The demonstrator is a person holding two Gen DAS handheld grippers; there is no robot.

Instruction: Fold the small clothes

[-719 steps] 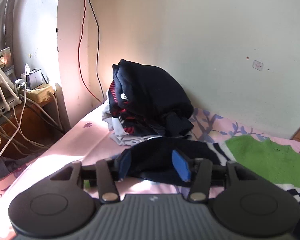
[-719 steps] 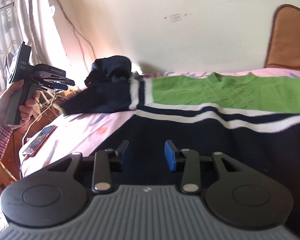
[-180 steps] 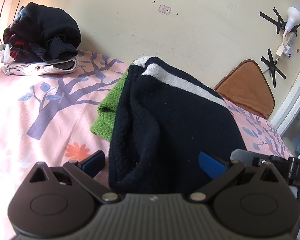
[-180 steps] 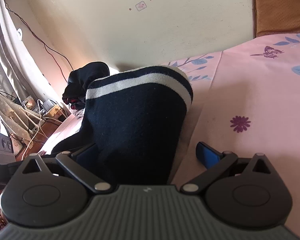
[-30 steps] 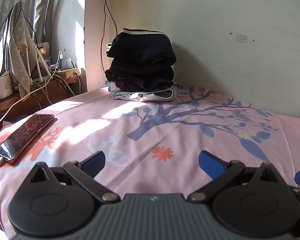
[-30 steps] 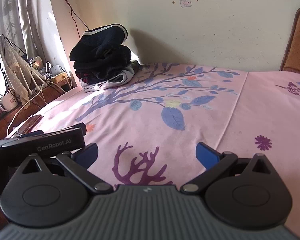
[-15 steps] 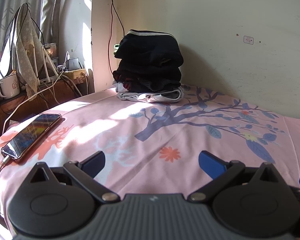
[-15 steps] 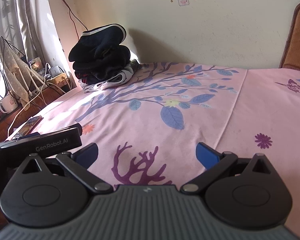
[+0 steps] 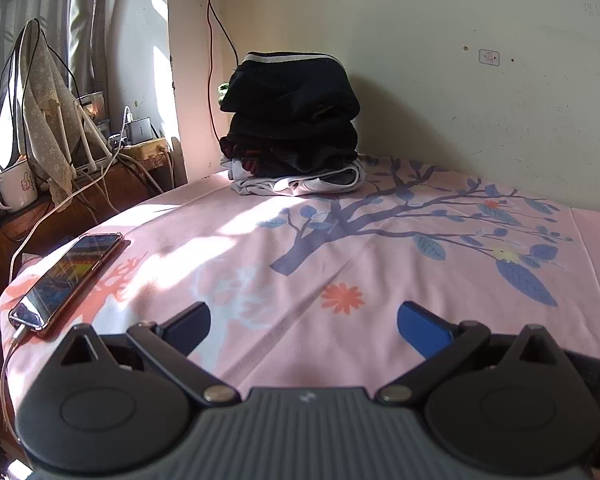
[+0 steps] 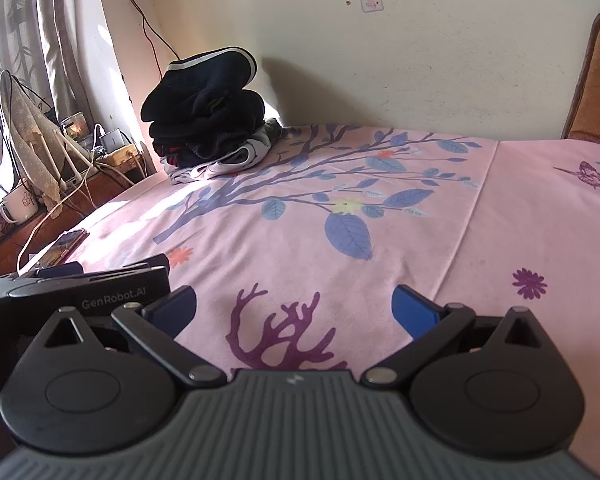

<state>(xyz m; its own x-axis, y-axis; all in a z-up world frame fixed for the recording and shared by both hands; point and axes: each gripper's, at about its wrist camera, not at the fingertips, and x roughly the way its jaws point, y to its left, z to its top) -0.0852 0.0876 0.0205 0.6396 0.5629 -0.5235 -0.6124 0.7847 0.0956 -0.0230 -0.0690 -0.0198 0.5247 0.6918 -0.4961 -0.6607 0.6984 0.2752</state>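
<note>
A stack of folded clothes point(image 9: 292, 128) stands at the far corner of the bed against the wall, with the folded navy sweater with a white stripe point(image 9: 288, 80) on top. It also shows in the right wrist view point(image 10: 208, 116). My left gripper point(image 9: 304, 320) is open and empty, low over the pink flowered bedsheet point(image 9: 380, 248), far from the stack. My right gripper point(image 10: 294, 306) is open and empty over the sheet point(image 10: 380, 220). The left gripper's body point(image 10: 80, 284) shows at the left of the right wrist view.
A phone point(image 9: 66, 280) on a charging cable lies near the bed's left edge. A wooden side table point(image 9: 80, 196) with a mug point(image 9: 14, 190), cables and a cloth stands left of the bed. A brown headboard point(image 10: 596, 80) is at the right.
Both grippers have drifted slightly, so the stack sits a little further right in the left wrist view. Both stay open and empty. Earlier the sweater lay unfolded, then folded between the grippers.
</note>
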